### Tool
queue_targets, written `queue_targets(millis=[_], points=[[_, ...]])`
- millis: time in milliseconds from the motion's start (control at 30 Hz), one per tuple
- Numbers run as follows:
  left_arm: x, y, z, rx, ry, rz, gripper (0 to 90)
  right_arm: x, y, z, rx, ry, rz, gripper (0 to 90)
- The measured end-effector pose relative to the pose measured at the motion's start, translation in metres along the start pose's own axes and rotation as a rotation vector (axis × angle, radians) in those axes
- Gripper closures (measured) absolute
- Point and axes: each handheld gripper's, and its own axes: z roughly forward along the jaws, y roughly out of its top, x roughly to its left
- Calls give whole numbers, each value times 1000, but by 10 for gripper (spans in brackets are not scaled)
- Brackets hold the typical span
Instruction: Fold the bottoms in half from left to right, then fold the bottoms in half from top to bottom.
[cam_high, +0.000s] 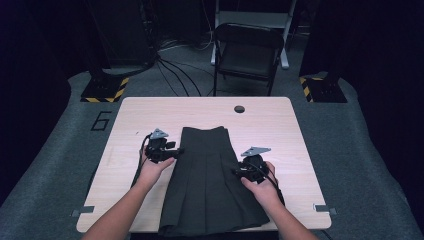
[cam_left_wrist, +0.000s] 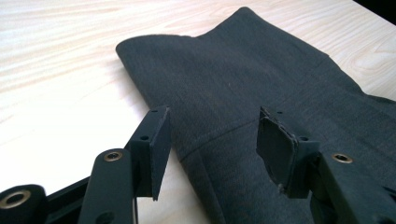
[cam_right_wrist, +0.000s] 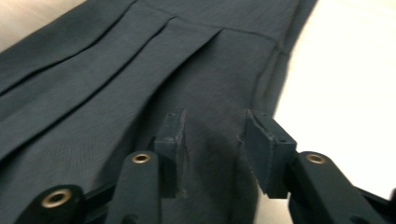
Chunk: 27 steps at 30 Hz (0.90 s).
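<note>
Skirt flat mid-tabletop, hem over the near edge, unfolded.
Left gripper and right gripper gape empty at its side edges.

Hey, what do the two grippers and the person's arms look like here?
Both the left gripper and the right gripper are black, each topped by a grey three-cornered plate, with a black cable trailing off. Their flat dark pads sit on arms with brass-ringed holes. The forearms are bare, no sleeves.

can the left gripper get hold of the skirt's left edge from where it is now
Probably yes. The left gripper hangs open right over the skirt at its left edge, near the waistband, and nothing lies between its jaws and the cloth on the table.
</note>
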Motion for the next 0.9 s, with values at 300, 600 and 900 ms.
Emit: queue_targets(millis=[300, 600, 900], points=[[2, 11, 3, -2, 0, 21, 470, 11, -10, -10, -14, 35, 14, 481], [3, 16, 14, -16, 11, 7, 439, 15, -21, -5, -40, 49, -1, 457], [5, 20, 25, 10, -6, 0, 437, 17, -25, -5, -23, 14, -47, 462]])
